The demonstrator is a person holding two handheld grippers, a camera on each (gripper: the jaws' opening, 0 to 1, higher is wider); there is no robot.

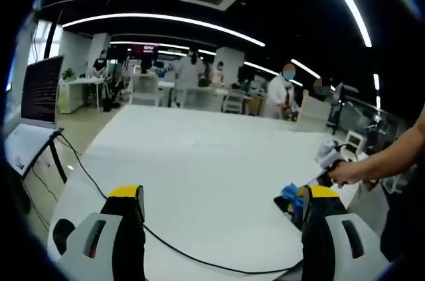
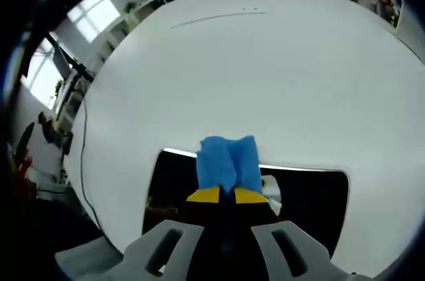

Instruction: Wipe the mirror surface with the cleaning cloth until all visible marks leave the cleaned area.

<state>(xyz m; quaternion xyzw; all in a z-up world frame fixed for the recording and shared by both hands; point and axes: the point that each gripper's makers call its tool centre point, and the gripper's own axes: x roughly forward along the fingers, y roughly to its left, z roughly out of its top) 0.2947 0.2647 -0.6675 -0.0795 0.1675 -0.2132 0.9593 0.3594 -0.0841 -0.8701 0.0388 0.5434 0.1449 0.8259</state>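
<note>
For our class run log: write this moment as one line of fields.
phase: wiping | right gripper: shut on blue cloth, over mirror | left gripper: open, above white table

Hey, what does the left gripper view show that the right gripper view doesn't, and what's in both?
Left gripper view: its own open left gripper, a black cable across the table, a monitor, people standing far back, and a hand holding the right gripper.
Right gripper view: the right gripper shut on the blue cloth, pressed over the dark mirror.
Both: the white table, and the cloth and mirror.
</note>
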